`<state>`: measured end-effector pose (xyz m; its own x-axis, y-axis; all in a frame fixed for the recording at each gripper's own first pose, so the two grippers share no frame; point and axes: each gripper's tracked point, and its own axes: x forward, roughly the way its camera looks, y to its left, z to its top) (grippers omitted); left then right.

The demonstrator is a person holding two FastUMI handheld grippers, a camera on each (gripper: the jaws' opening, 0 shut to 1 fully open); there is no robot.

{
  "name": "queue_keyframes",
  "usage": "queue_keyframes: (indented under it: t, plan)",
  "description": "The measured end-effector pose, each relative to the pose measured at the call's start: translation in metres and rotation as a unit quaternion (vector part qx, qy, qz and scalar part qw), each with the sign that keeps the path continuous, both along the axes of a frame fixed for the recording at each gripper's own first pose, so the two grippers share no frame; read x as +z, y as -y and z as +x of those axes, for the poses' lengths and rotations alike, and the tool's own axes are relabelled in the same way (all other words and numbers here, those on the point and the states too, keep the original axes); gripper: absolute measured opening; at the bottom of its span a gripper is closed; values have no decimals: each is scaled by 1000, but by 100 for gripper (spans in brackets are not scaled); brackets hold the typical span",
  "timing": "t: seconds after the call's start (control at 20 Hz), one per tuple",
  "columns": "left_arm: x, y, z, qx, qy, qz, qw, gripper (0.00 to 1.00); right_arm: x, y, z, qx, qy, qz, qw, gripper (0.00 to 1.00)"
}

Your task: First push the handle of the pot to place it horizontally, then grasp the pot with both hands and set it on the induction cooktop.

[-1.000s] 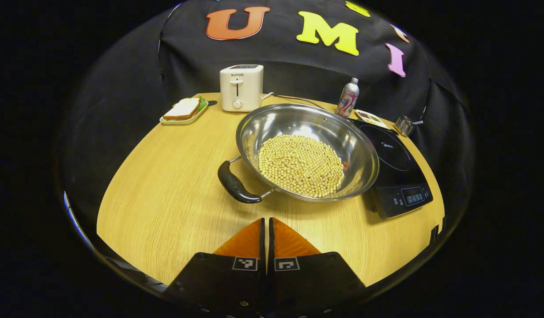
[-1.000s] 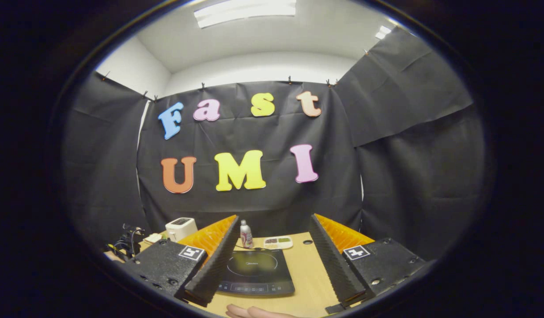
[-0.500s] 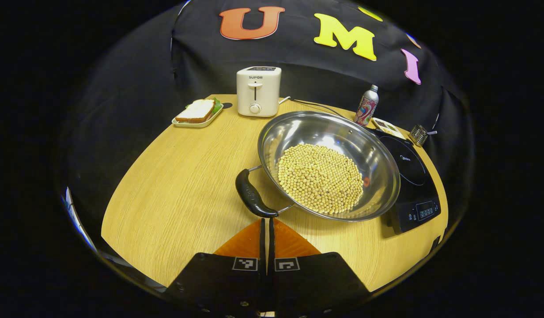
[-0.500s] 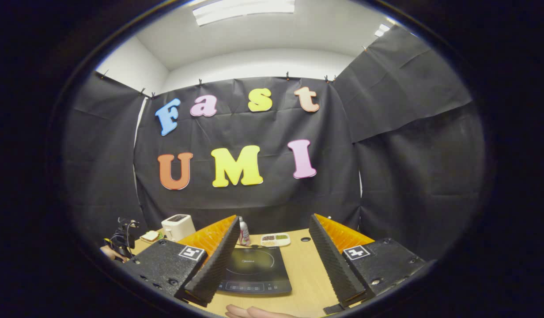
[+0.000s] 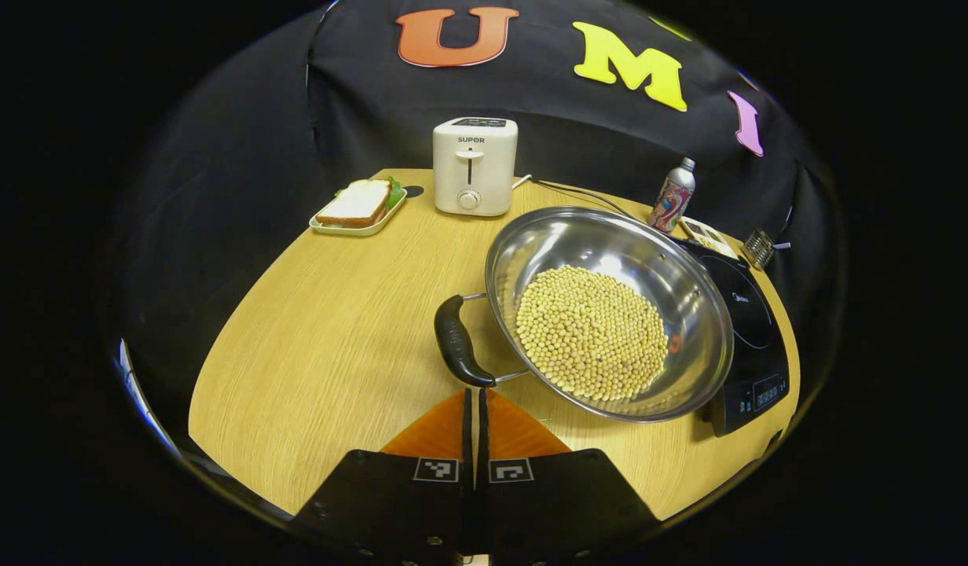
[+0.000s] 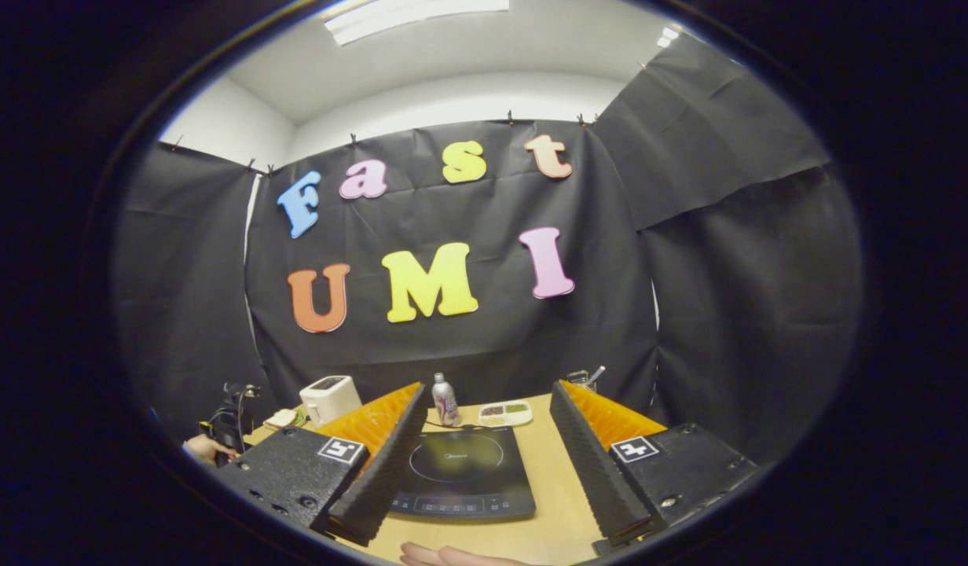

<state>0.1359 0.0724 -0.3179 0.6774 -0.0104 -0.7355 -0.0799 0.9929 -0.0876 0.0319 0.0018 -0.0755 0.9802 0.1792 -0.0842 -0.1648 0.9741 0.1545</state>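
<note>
A steel pot (image 5: 692, 314) full of pale beans sits on the wooden table (image 5: 311, 354), its right side against the black induction cooktop (image 5: 747, 330). The pot's black handle (image 5: 457, 348) points toward me on the left side. My left gripper (image 5: 474, 393) is shut, and its tips touch the near end of that handle. In the right gripper view, my right gripper (image 6: 486, 389) hovers open above the table with nothing between its fingers. The cooktop (image 6: 460, 472) lies on the table below and between them.
At the back of the table stand a white toaster (image 5: 474, 167), a sandwich on a small tray (image 5: 360, 206), a bottle (image 5: 672, 196), a small snack dish (image 5: 708, 233) and a metal grater (image 5: 759, 248). A hand (image 6: 452, 556) shows at the bottom edge.
My shut left gripper has come forward until its tips meet the handle's near end. The handle has swung round and the pot sits farther right in view. The right gripper has tilted slightly.
</note>
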Motion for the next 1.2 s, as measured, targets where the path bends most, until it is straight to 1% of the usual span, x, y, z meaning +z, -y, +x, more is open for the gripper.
queue_keyframes:
  t: [0.05,0.1,0.15,0.2,0.25,0.3,0.65,0.7,0.75,0.8,0.85,0.9,0.95,1.0,1.05,1.1,1.15,1.2]
  plan:
    - [0,-2,5,2,1,-2,1000,10,0,-1,-1,1,2,0,1000,96]
    - [0,-5,10,3,1,-3,1000,0,0,-2,0,2,3,-2,1000,96]
    - [-1,-8,15,4,1,-4,1000,0,-2,-3,0,2,2,-5,1000,96]
    - [0,-12,20,6,2,-4,1000,10,-3,-4,0,3,2,-9,1000,96]
    - [-1,-14,25,7,3,-3,1000,10,-3,-5,2,3,2,-12,1000,96]
    - [-1,-17,29,8,4,-3,1000,0,-4,-6,3,1,3,-16,1000,96]
    - [0,-31,57,5,18,-9,1000,0,-18,-19,13,-1,-7,-32,999,96]
    - [2,-32,62,5,20,-10,1000,10,-20,-21,15,-2,-10,-34,999,96]
    - [4,-35,66,5,24,-10,1000,10,-22,-23,16,-1,-14,-35,999,96]
    - [7,-36,71,5,26,-9,1000,0,-24,-26,18,0,-17,-35,999,96]
    - [9,-38,74,4,26,-9,1000,0,-25,-28,21,-1,-19,-36,999,96]
    - [11,-40,75,4,27,-9,1000,10,-25,-29,23,-2,-20,-38,999,96]
    - [13,-42,76,4,29,-8,1000,0,-27,-30,25,-4,-24,-39,999,96]
    - [15,-42,77,5,30,-9,999,0,-28,-31,26,-3,-27,-39,999,96]
    - [15,-43,77,7,30,-9,1000,10,-27,-34,28,-2,-29,-39,999,96]
    - [15,-43,75,7,27,-8,1000,10,-26,-35,32,-3,-30,-39,999,96]
    - [15,-44,73,7,24,-9,1000,0,-25,-35,35,-5,-31,-40,999,96]
    - [17,-43,70,4,22,-11,1000,10,-24,-36,39,-7,-32,-42,999,96]
